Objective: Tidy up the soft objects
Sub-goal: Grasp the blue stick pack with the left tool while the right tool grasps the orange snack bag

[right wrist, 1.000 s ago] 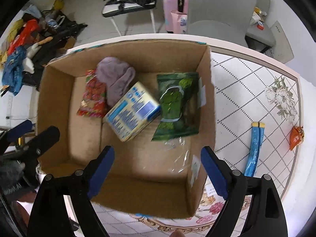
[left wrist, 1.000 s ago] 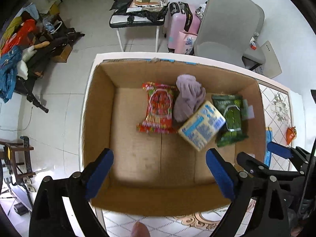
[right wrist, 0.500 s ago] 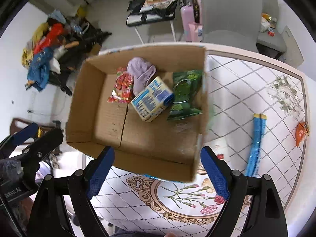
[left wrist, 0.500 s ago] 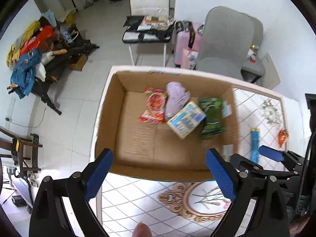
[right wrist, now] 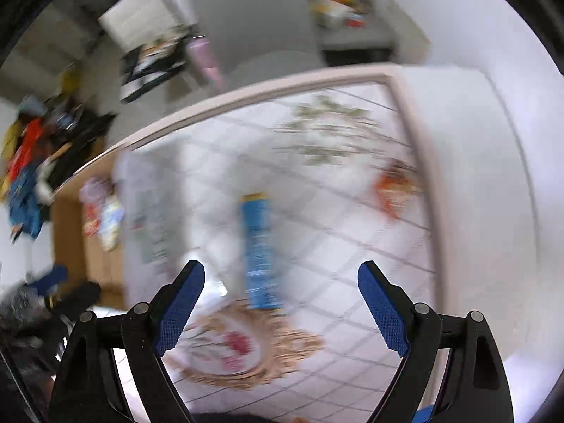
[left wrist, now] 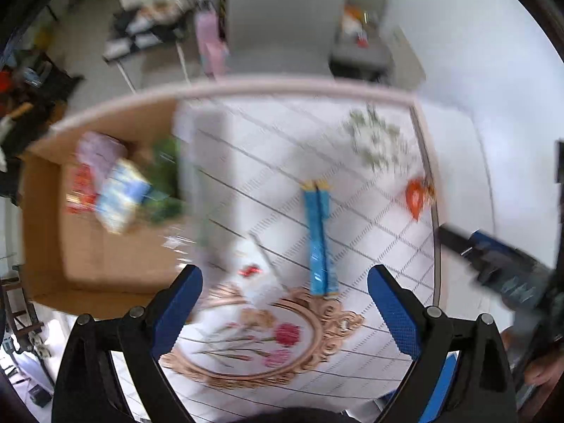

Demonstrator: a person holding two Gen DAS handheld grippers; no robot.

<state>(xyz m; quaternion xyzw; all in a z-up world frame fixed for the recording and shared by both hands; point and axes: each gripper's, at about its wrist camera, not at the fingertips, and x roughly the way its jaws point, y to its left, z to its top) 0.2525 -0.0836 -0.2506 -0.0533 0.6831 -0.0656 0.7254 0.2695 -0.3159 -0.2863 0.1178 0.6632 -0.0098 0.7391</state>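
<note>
A long blue packet [left wrist: 320, 239] lies on the patterned tablecloth [left wrist: 370, 218], between and ahead of my open, empty left gripper [left wrist: 284, 299]. A small orange packet [left wrist: 416, 198] lies near the table's right edge. The cardboard box [left wrist: 46, 218] at the left holds a red packet [left wrist: 78, 190], a purple cloth [left wrist: 98, 148], a blue-white pack [left wrist: 120, 197] and a green packet [left wrist: 165, 183]. In the blurred right wrist view the blue packet [right wrist: 259, 246] lies ahead of my open, empty right gripper [right wrist: 281, 296], the orange packet [right wrist: 391, 190] to the right.
The right gripper's body [left wrist: 500, 268] shows at the right of the left wrist view. A grey chair [left wrist: 285, 17] stands behind the table. The table's far edge [left wrist: 282, 86] and right edge [left wrist: 428, 176] are close. Clutter lies on the floor at the left [right wrist: 28, 162].
Both grippers have swung right, from above the box to above the tablecloth. The blue and orange packets now lie ahead. Both views are motion-blurred.
</note>
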